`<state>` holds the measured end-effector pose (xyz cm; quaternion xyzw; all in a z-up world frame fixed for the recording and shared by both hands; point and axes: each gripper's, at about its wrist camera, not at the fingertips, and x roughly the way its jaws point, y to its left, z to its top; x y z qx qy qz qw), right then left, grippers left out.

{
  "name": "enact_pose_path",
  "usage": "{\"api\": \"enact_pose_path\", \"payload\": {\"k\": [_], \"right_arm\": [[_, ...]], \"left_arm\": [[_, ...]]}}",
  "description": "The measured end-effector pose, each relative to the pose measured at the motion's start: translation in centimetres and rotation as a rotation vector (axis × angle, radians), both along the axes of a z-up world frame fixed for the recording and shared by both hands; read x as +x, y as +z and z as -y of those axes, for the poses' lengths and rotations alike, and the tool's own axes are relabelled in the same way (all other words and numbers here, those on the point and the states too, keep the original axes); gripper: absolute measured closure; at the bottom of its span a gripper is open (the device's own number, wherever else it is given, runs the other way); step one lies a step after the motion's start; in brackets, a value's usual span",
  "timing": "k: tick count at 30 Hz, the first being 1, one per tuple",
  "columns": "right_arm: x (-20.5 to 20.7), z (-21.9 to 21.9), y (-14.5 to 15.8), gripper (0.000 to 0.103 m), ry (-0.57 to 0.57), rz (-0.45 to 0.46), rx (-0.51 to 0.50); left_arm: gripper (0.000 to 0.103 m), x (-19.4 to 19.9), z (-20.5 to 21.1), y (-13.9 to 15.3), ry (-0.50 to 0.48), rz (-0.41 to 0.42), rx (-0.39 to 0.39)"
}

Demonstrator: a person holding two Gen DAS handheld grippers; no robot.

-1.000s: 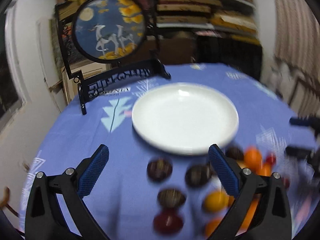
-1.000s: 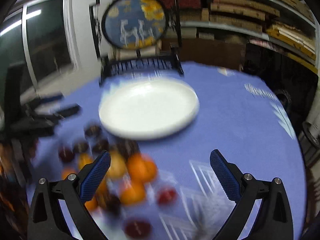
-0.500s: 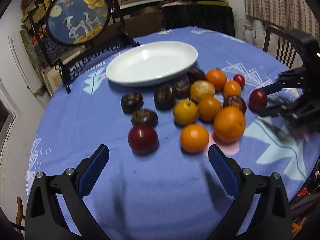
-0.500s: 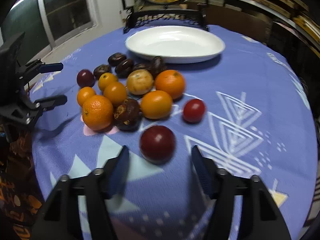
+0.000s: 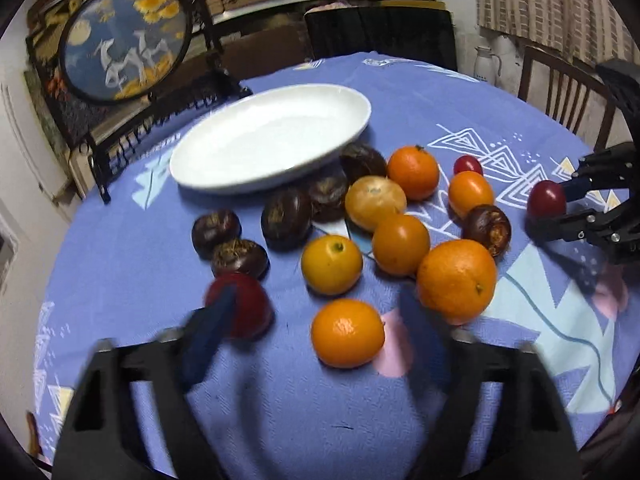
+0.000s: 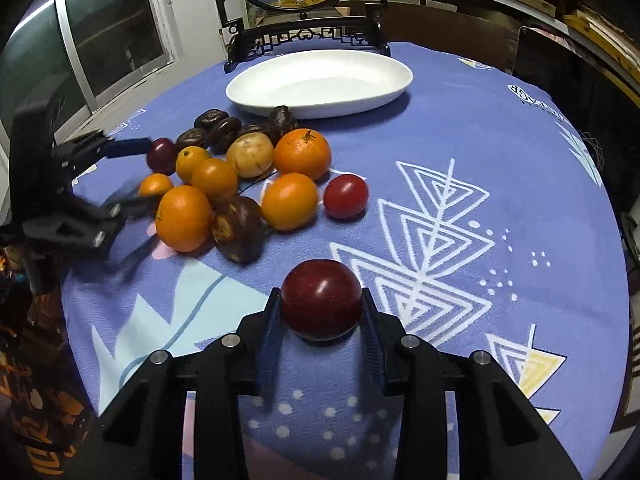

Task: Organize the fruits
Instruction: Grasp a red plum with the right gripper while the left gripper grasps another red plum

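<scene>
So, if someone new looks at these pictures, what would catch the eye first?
Probably the dark red plum in front, with the right gripper closed on it from both sides. Next, the heap of oranges and dark brown fruits lying on the blue patterned tablecloth, left of centre. Behind them, the white plate holds nothing.

The right gripper (image 6: 322,312) tilts steeply down toward the table, its jaws just drawn in, and its blue pads (image 6: 271,330) press both sides of a dark red plum (image 6: 321,305). The left gripper (image 5: 320,320) also angles downward, its jaws blurred from closing and still apart, with nothing yet pinched between them.
</scene>
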<state>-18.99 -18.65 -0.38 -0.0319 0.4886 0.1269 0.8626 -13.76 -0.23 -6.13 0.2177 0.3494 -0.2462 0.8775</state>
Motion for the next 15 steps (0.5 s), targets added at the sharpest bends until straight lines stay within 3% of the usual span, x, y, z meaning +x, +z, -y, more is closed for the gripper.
{"api": "enact_pose_path", "payload": {"k": [1, 3, 6, 15], "right_arm": [[0.1, -0.3, 0.0, 0.065, 0.007, -0.001, 0.002], [0.5, -0.8, -0.1, 0.064, 0.013, -0.003, 0.004], [0.6, -1.3, -0.2, 0.063, 0.022, -0.002, 0.004], [-0.2, -0.4, 0.5, 0.063, 0.001, 0.02, 0.023]], "left_arm": [[0.048, -0.2, -0.1, 0.1, -0.024, -0.015, -0.006], [0.054, -0.7, -0.6, -0.1, -0.065, -0.064, -0.011], [0.054, -1.4, -1.9, -0.4, -0.066, -0.06, -0.001], [0.053, 0.2, -6.7, 1.4, 0.095, -0.05, -0.043]]}}
